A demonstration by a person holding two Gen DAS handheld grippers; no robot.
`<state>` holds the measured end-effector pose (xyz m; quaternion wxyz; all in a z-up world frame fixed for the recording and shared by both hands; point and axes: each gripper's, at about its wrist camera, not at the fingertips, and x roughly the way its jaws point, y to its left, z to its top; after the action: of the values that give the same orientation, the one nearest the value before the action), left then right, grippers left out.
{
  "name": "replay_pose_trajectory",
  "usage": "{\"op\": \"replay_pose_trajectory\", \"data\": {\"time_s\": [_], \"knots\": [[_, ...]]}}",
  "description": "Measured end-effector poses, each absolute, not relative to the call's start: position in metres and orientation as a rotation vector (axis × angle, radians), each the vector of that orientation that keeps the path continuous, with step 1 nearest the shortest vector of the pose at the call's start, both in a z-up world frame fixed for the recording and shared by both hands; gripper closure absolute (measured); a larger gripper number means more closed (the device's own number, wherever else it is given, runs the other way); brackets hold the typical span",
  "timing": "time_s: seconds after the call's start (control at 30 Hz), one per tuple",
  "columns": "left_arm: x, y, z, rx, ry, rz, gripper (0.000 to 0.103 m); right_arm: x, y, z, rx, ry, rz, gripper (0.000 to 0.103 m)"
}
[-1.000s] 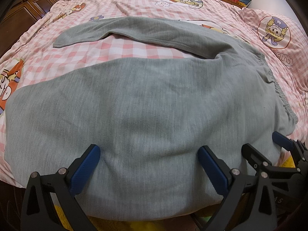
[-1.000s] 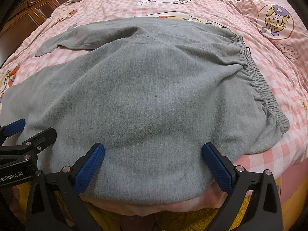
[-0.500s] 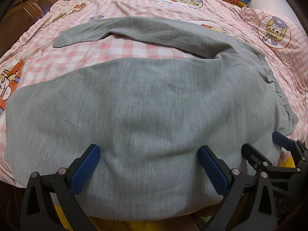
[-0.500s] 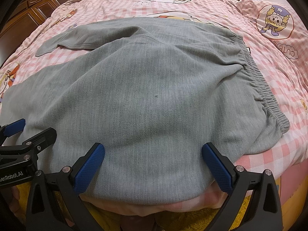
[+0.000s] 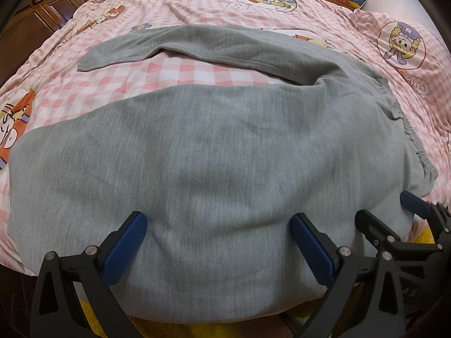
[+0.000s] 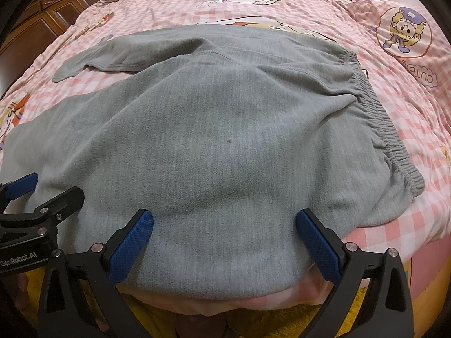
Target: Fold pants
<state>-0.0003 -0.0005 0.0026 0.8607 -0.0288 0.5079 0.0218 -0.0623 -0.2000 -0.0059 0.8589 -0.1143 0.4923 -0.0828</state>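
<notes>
Grey pants point(image 5: 225, 152) lie spread on the bed, waistband point(image 6: 386, 129) to the right, one leg near me and the other leg point(image 5: 174, 42) farther back. My left gripper point(image 5: 218, 226) is open over the near edge of the near leg. My right gripper point(image 6: 225, 225) is open over the near edge of the seat part, left of the waistband. Each gripper shows at the edge of the other's view, side by side. Nothing is held.
A pink checked bedsheet with cartoon prints point(image 6: 406, 31) covers the bed. Dark wooden furniture point(image 5: 42, 8) stands at the left. A yellow fabric point(image 6: 366, 309) lies below the bed's near edge.
</notes>
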Motion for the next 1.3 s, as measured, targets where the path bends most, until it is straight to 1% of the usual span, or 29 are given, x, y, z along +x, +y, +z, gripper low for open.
{"op": "replay_pose_trajectory", "data": {"time_s": [0.17,0.4,0.8,1.07,1.3], "knots": [[0.003,-0.003,0.008,-0.02,1.069,0.021,0.001,-0.059,-0.199,0.002,-0.247,1.065,-0.132,0.0],[0.02,0.009,0.039,-0.015,1.023,-0.058,0.001,-0.05,-0.216,0.044,-0.2,1.028,-0.059,0.001],[0.102,0.034,0.07,-0.058,1.066,-0.11,0.001,0.017,-0.274,0.088,-0.171,1.043,-0.135,0.001],[0.157,0.037,0.094,0.085,1.02,-0.092,0.001,0.063,-0.306,0.104,-0.158,1.052,-0.169,0.001],[0.215,0.043,0.089,0.172,1.033,-0.124,0.001,0.108,-0.322,0.11,-0.225,1.065,-0.18,0.001]]}}
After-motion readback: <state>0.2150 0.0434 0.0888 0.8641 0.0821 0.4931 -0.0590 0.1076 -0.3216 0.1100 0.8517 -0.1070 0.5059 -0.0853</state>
